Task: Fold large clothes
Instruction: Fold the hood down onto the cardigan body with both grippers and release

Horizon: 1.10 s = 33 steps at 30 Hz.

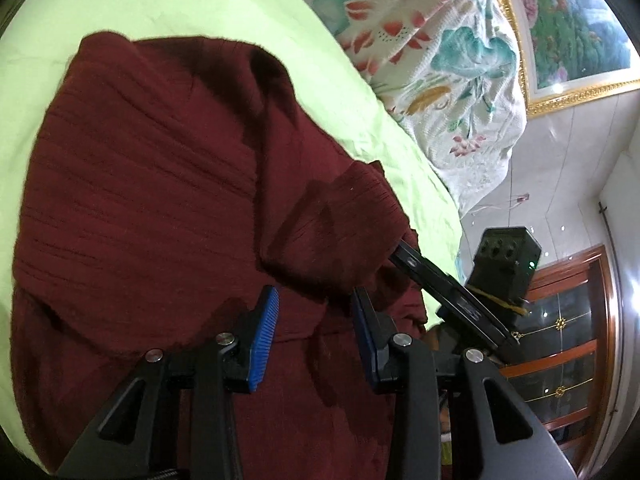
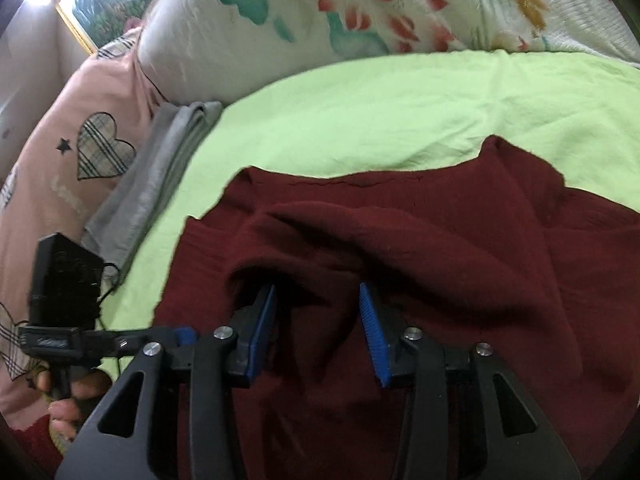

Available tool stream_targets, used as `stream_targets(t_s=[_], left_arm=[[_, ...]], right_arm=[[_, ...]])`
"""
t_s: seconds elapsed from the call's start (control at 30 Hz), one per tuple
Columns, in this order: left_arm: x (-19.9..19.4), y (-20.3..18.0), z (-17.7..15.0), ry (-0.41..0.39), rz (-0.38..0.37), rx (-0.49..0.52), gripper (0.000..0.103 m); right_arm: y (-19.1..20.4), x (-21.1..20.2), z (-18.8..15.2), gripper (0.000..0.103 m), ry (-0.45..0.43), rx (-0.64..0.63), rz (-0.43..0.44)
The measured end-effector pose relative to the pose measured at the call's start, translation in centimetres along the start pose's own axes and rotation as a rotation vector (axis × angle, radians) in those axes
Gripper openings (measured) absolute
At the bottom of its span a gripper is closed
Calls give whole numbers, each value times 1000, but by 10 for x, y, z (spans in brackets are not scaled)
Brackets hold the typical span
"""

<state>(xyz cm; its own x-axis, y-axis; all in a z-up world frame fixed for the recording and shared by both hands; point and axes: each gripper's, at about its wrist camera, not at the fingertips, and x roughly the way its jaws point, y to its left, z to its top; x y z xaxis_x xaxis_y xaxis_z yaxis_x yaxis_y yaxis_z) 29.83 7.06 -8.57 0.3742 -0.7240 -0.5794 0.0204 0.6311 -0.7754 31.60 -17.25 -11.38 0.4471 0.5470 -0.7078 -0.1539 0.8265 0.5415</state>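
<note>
A dark red knit garment [image 1: 152,200] lies crumpled on the light green bed sheet [image 1: 180,4]. In the left wrist view my left gripper [image 1: 315,292] hovers just over it, open, with a raised fold of cloth at its tips and the blue pads apart. One of my right gripper's fingers [image 1: 424,270] pokes into the fold from the right. In the right wrist view my right gripper [image 2: 317,288] is open over the garment [image 2: 460,260]. Its left pad tip is tucked under a fold, and cloth lies between the pads unpressed. A hand [image 2: 68,404] holds the left tool at the lower left.
A floral quilt [image 2: 320,12] is bunched along the far side of the bed. A pink pillow with a plaid heart [image 2: 104,148] and a folded grey cloth [image 2: 160,176] lie to the left. A gold-framed painting [image 1: 576,24] and a wooden cabinet [image 1: 568,344] stand beyond the bed.
</note>
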Motion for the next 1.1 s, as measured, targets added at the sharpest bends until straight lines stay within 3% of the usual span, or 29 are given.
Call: stream_targets(t_s=[0.03, 0.13, 0.23, 0.3, 0.4, 0.47, 0.5, 0.53, 0.67, 0.8, 0.93, 1.03, 1.07, 1.1], left_arm=[[2, 1, 0, 10, -6, -6, 37], [6, 3, 0, 20, -25, -17, 37], [6, 6, 2, 16, -47, -37, 38], [4, 11, 0, 9, -56, -49, 45], [3, 16, -3, 7, -76, -70, 46], [4, 16, -5, 13, -71, -68, 46], [5, 16, -7, 19, -72, -66, 46], [6, 15, -8, 26, -74, -65, 46], [12, 12, -6, 43, -103, -79, 45], [19, 4, 1, 51, -124, -80, 46], [36, 2, 4, 98, -76, -71, 46], [40, 8, 3, 105, -71, -79, 45], [40, 9, 3, 101, -79, -84, 38], [39, 10, 4, 95, -87, -81, 22]], right_arm=[[-2, 0, -1, 4, -2, 4, -7], [5, -22, -9, 4, -46, -2, 24], [29, -63, -36, 4, -117, -110, 72], [39, -75, -57, 6, -106, -147, 111], [42, -71, -97, 12, 46, -176, 107], [38, -71, -108, 33, 79, -153, 99], [33, -74, -112, 38, 76, -123, 100], [27, -81, -113, 43, 56, -82, 105], [-7, -109, -95, 43, -61, 123, 109], [-44, -121, -68, 43, -140, 291, 0], [-55, -105, -50, 43, -118, 331, -53], [-63, -84, -47, 43, -67, 382, -27], [-63, -80, -48, 43, -59, 388, -22], [-63, -72, -46, 41, -42, 392, -28]])
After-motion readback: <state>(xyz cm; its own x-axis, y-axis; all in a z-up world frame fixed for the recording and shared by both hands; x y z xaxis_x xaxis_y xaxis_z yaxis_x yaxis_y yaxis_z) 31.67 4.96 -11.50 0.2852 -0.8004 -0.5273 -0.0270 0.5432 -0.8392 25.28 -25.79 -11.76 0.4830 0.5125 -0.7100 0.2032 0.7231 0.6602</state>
